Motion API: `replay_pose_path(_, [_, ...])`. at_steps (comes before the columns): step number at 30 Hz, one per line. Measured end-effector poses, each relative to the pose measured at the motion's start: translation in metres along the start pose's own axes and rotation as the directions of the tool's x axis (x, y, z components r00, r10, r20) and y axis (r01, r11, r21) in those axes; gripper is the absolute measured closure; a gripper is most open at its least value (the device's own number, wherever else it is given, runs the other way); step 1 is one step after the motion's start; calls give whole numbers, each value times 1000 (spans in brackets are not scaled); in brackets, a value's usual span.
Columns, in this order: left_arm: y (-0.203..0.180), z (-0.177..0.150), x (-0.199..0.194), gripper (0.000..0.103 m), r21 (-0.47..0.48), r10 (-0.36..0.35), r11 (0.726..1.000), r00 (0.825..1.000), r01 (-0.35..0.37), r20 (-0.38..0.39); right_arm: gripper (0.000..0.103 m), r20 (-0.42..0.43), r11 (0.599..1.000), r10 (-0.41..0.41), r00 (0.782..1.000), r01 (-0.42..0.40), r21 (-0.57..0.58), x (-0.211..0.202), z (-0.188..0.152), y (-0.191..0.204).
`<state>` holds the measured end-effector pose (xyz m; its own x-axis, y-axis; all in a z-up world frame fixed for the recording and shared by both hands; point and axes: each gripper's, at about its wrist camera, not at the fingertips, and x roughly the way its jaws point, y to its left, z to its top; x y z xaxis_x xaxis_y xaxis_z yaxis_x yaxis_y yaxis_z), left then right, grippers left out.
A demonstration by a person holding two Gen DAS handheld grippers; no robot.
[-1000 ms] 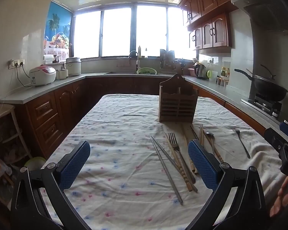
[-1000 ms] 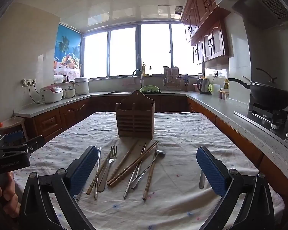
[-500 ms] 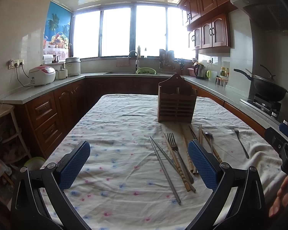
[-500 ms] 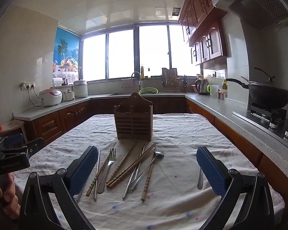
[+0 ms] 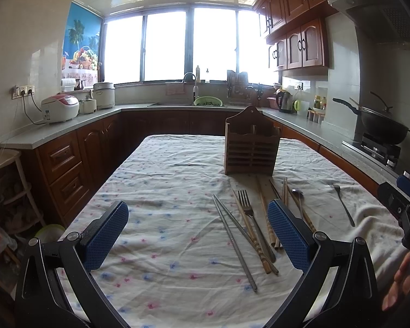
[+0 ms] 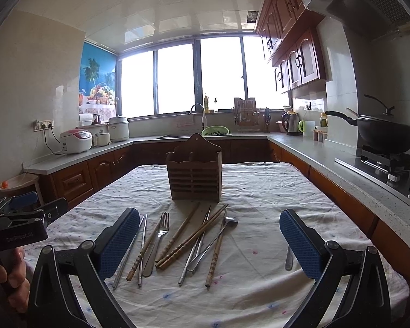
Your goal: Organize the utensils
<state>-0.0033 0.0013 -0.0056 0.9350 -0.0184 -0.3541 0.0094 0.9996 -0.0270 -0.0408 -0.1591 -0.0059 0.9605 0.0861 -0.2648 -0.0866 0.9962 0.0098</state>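
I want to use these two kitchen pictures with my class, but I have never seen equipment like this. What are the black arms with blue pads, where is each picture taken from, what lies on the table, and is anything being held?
There is no robot. A person holds a hand-held left gripper and right gripper, each with a wide-angle camera looking forward between two blue-padded fingers. One picture comes from each gripper.

On the flowered tablecloth stands a wooden utensil holder. In front of it lie a fork, wooden chopsticks, metal chopsticks and a spoon; another spoon lies apart.

Both grippers are open and hold nothing.
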Motion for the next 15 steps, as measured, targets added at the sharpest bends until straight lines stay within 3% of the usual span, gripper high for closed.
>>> replay_pose_path(15, [1, 2, -3, 0, -4, -3, 1000, 1000, 3, 2, 0, 4, 1000, 19, 1000, -19, -5, -1, 1, 5])
